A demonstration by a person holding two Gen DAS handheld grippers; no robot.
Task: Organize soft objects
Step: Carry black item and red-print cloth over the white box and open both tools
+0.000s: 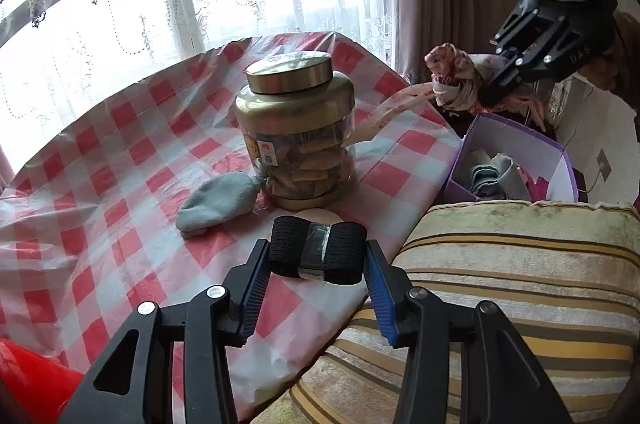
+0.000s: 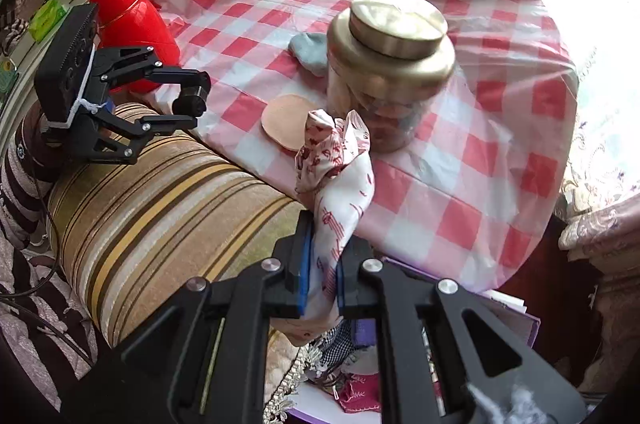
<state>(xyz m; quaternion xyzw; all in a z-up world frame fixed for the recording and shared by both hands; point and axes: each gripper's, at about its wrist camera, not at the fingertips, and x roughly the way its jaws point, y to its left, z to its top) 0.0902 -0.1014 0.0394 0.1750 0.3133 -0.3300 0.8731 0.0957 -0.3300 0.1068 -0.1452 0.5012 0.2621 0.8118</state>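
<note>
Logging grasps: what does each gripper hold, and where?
Left gripper clamps the black roll by its ends. Right gripper pinches the knotted cloth below its knot.

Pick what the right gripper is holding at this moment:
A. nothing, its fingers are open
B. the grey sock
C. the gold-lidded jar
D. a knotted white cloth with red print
D. In the right wrist view the right gripper is closed on the knotted white cloth with red print, lifted above the purple box; the grey sock and the gold-lidded jar sit on the checked tablecloth.
</note>
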